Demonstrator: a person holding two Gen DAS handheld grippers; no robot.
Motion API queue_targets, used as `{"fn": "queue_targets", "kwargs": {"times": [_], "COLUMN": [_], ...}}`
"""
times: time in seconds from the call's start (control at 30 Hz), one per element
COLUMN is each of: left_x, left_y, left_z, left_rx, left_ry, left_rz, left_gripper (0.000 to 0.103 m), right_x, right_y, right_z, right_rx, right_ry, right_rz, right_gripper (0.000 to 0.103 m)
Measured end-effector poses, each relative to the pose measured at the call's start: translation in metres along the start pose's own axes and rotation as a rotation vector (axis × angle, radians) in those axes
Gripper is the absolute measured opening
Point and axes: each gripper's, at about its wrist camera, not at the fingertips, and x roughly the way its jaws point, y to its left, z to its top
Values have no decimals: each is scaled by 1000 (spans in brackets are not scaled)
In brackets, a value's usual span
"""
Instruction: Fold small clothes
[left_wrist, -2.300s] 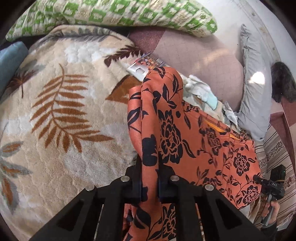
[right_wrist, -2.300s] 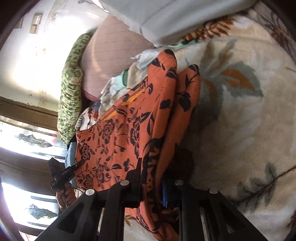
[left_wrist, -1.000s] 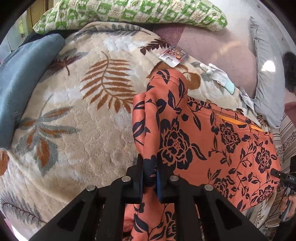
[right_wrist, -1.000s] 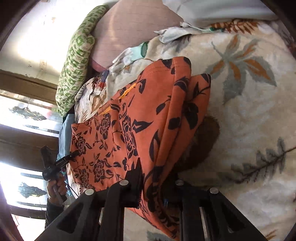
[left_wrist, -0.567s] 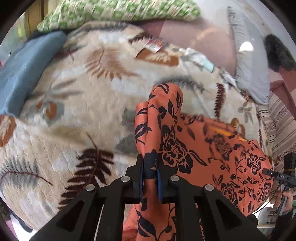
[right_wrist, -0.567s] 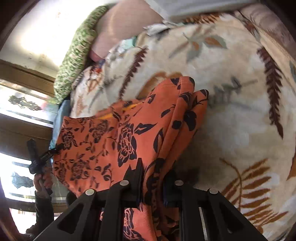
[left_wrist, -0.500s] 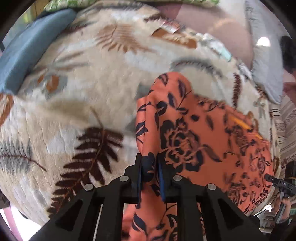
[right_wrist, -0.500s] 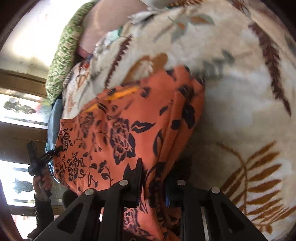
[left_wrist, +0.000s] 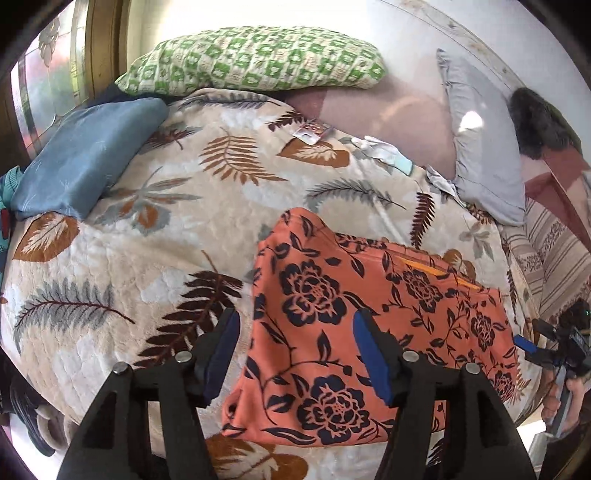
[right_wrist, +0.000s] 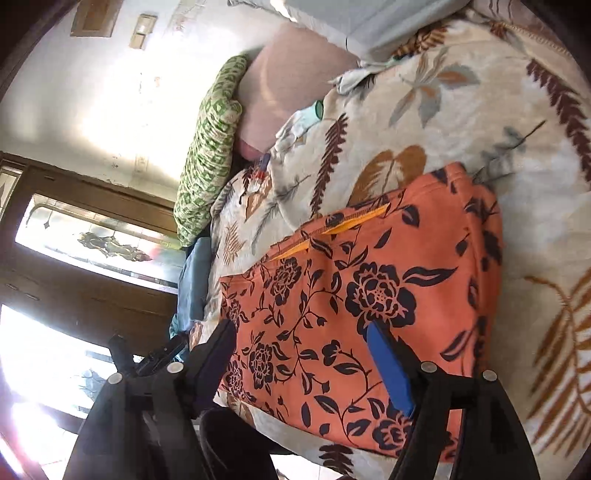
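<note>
1. Closest to us: our left gripper (left_wrist: 293, 354) and right gripper (right_wrist: 301, 363) both have their jaws spread wide with nothing pinched. They've just been opening, and the blue pads (left_wrist: 371, 360) sit clear above the fabric, so we've let go of both corners.

2. Right under them is the orange garment with the black flower print (left_wrist: 369, 332), lying flat near the front edge of the bed as a roughly square packet. It looks doubled over, with a yellow-orange seam strip (right_wrist: 332, 230) peeking out along the far edge. Our guess is we dropped it here because the fold is laid and the cloth needs to settle.

3. It all rests on the cream plush blanket with the brown and grey leaf pattern (left_wrist: 147, 258). That's soft and a bit lumpy, so edges may not stay crisp.

4. Further back: a folded blue cloth (left_wrist: 81, 162) off to the left, a small printed packet (left_wrist: 312, 131), and a few pale scraps of small clothing (left_wrist: 384, 151), probably next in line.

5. At the far end: a green-and-white checked pillow (left_wrist: 255, 64), a grey pillow (left_wrist: 480, 147) and a pink sheet (left_wrist: 388, 114).

6. Nothing actually blocks the orange piece. We'd only watch the bed edge, which it's close to.
</note>
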Motion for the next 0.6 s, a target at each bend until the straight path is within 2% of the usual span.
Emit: {"fn": "queue_targets", "kwargs": {"times": [0.03,0.07,0.1,0.17,0.23,0.3,0.37,0.43,0.47,0.5,0.53,0.6], "left_x": [11,24,44,86,82,84,85,86,85,83,80,68], "left_y": [-11,-19,-24,-22,-21,-24,-22,-21,-21,-21,-20,-16], "left_z": [-9,-20,-30,-50,-55,-51,-49,-47,-47,-45,-45,-42], "left_rx": [26,56,89,114,120,136,118,111,106,103,98,61], "left_ry": [-5,5,47,203,110,128,121,119,117,119,115,81], "left_rz": [14,36,70,151,151,159,149,146,140,137,129,116], "left_gripper": [67,70,71,71,75,75,78,78,78,78,78,78], "right_x": [18,35,43,30,17,12,13,31,43,36,28,13], "right_y": [-15,-35,-56,-63,-41,-22,-23,-48,-71,-91,-94,-71], "right_z": [2,4,5,8,18,30,38,43,44,37,37,34], "right_rx": [18,59,143,252,187,111,96,151,213,283,327,263], "right_ry": [19,26,21,-52,-64,-53,-74,-66,-38,-70,-110,-128], "right_rz": [-40,-126,-131,-59,-72,-38,-42,-147,-199,-164,-127,-147], "right_gripper": [76,74,66,66,67,71,74,76,67,60,60,71]}}
